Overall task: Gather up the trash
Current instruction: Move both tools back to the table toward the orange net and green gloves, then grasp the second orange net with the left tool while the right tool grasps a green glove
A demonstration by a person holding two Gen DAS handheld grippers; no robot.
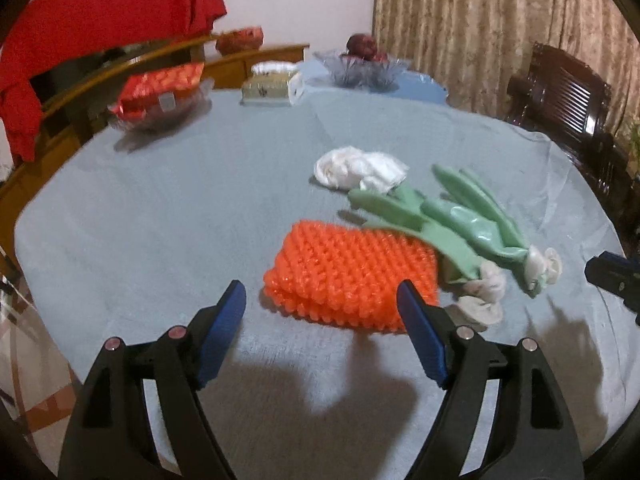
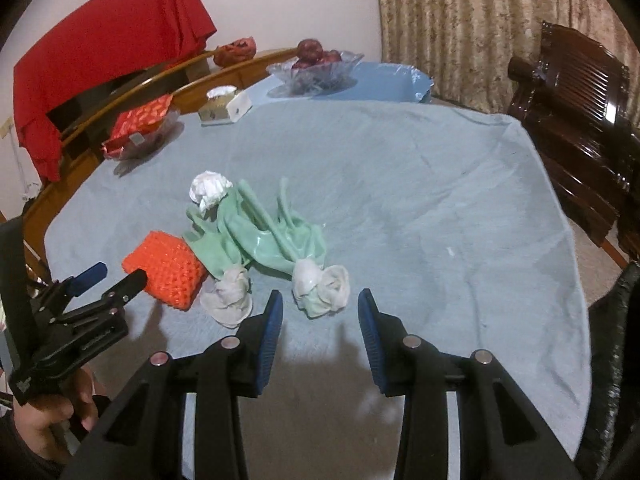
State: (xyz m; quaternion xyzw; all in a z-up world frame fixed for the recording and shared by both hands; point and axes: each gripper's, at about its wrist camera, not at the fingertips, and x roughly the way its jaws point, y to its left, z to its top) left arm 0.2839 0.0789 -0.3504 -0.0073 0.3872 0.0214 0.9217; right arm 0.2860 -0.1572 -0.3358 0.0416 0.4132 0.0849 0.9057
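You're coming in over the near edge of the tabletop (image 2: 440, 208) with both tools, and the trash sits in one cluster toward the middle: an orange mesh pad (image 1: 348, 276), a pair of green rubber gloves (image 1: 448, 220) draped across its far side, a crumpled white tissue (image 1: 360, 170) beyond them, and small white wads (image 2: 320, 286) at the glove cuffs. Line your left hand-held gripper (image 1: 322, 308) up square on the orange pad; its jaws stand wide apart with nothing between them, short of the pad. I'd take the pad by its near folded edge so the gloves don't drag along. Your right hand-held gripper (image 2: 320, 316) is partly open, empty, its tips just short of the white wad; sink low enough to pinch the wad itself, not the cloth under it.
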